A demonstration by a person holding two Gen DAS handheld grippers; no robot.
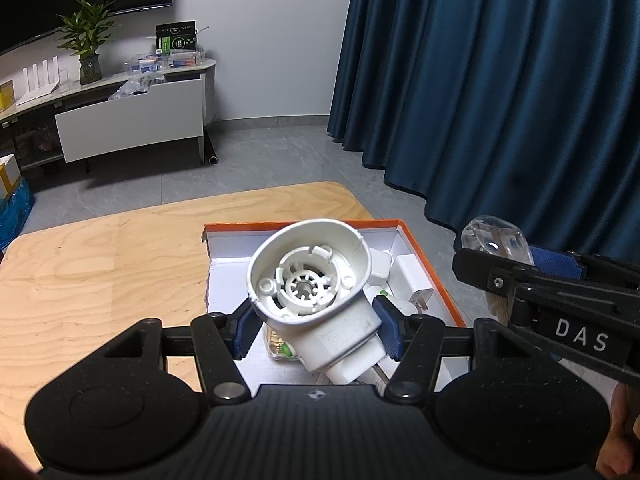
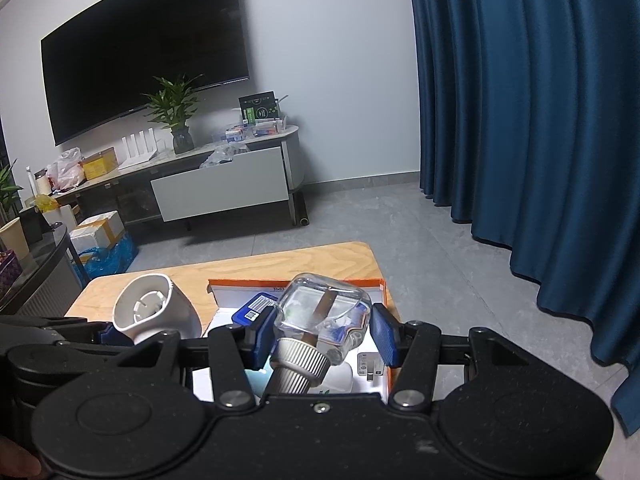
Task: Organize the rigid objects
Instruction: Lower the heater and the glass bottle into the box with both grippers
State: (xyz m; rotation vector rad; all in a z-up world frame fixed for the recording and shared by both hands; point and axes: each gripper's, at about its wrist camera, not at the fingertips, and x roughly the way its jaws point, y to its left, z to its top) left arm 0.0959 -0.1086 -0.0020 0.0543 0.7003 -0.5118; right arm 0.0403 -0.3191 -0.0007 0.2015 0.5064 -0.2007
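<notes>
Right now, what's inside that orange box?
In the orange box: a white plug, a blue packet and a small bottle with green bits. The held white part and glass bottle cover the rest.

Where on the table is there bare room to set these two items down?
The wooden table is bare left of the orange-rimmed box and along the strip behind it. The box itself is crowded: a white charger and other small items fill it.

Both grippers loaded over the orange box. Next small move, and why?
Probably lower the left gripper and set the white plastic housing on the bare floor at the near-left of the orange box. It hangs over that spot; the right side holds chargers, and the right gripper clamps a glass bottle.
</notes>
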